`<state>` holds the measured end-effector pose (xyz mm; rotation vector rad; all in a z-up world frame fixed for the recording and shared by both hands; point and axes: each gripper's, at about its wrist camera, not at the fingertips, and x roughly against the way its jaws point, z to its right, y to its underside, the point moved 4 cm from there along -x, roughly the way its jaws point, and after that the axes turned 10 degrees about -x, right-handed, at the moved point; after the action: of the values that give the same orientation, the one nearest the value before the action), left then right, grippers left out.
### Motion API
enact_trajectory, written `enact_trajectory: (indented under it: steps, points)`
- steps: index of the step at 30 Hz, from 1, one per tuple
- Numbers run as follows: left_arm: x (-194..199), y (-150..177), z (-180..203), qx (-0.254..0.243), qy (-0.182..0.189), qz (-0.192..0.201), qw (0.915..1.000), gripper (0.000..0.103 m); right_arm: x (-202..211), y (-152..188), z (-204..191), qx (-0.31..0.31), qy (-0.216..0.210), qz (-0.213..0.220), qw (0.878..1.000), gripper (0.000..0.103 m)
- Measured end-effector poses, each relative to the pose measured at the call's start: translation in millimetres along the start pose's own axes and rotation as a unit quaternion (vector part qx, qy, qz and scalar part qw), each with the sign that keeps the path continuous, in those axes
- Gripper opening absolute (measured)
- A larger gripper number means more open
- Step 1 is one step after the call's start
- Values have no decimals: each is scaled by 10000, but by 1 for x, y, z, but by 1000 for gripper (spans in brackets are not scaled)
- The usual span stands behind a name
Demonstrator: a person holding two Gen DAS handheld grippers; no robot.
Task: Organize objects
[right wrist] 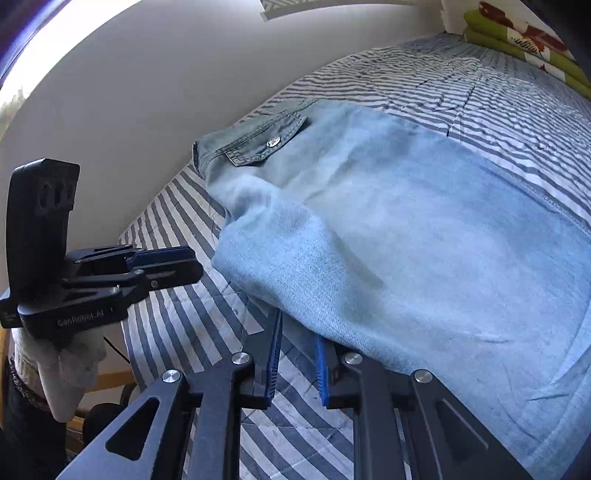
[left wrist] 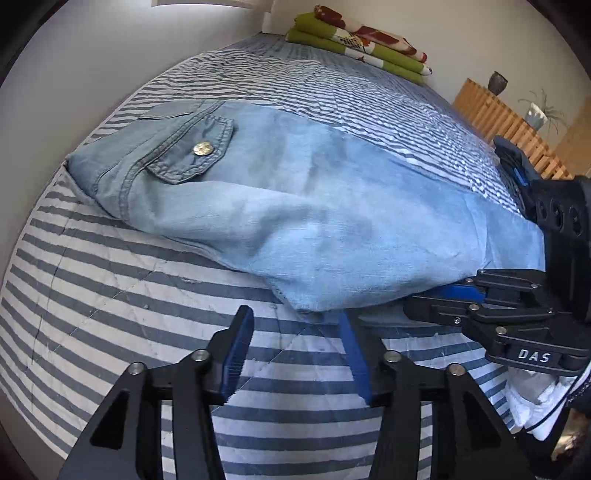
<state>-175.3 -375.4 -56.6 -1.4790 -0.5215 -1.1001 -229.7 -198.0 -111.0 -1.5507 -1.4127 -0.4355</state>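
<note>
A folded light-blue denim garment (left wrist: 295,221) (right wrist: 406,240) lies across the striped bed cover (left wrist: 110,295) (right wrist: 192,325), its buttoned pocket flap (left wrist: 202,148) at the far left end. My left gripper (left wrist: 295,314) stands open just short of the garment's near hem, with only bed cover between its blue pads. In the right wrist view the left gripper (right wrist: 195,266) sits a little apart from the fabric's fold. My right gripper (right wrist: 297,328) (left wrist: 410,306) is nearly closed, with the garment's near edge draped over its tips and fabric pinched between the pads.
Folded green and floral blankets (left wrist: 362,40) (right wrist: 517,33) are stacked at the bed's far end. A white wall (left wrist: 74,74) runs along the left side. A slatted wooden cabinet (left wrist: 498,114) with a vase (left wrist: 497,83) stands at the right. A white sleeve (right wrist: 70,369) shows behind the left gripper.
</note>
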Motion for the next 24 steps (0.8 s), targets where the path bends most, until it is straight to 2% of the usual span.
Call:
enact_trajectory:
  steps: [1,2,3,5,7,8,9,10,12,14,17,19,21,24]
  points:
    - [-5,-2,4,-75,-61,22,10000,54,2,-1,1,-52,-71,10,10000,15]
    - [-8,-5,7,-64,-111,59,9999,44,6,-1,0,-39,-116,-6,9999,15]
    - [-12,-7,7,-6,-84,47,10000,12,10,0,-1,-10,-158,-44,9999,15]
    - [-14,-4,4,97,-210,58,9997,10,19,6,-3,61,-342,-251,9991,16]
    - [-7,7,0,194,-111,105,9997,9,30,18,-8,246,-602,-506,9966,16]
    - [-2,17,-2,216,-107,104,9997,9,39,23,-10,353,-699,-537,9955,15]
    - [1,26,-4,257,-90,93,9996,2,49,26,-9,440,-767,-479,9949,16]
    - [2,36,-5,279,-110,21,9995,0,58,24,-5,467,-762,-374,9953,16]
    - [2,50,-6,229,-147,-198,9994,2,67,14,10,388,-546,-94,9977,21]
    - [7,55,-12,402,-283,-269,9984,10,62,-3,34,114,-198,67,9997,21]
    - [32,33,-15,522,-196,220,9982,12,51,-25,66,-457,3,108,9989,21]
    - [37,10,-9,335,-199,410,9984,14,51,-41,72,-508,116,269,9983,21]
    - [27,-9,0,136,-150,382,9991,18,49,-59,68,-317,264,376,9984,21]
    - [4,-17,6,-30,-45,156,9999,18,40,-92,63,-169,442,389,9981,24]
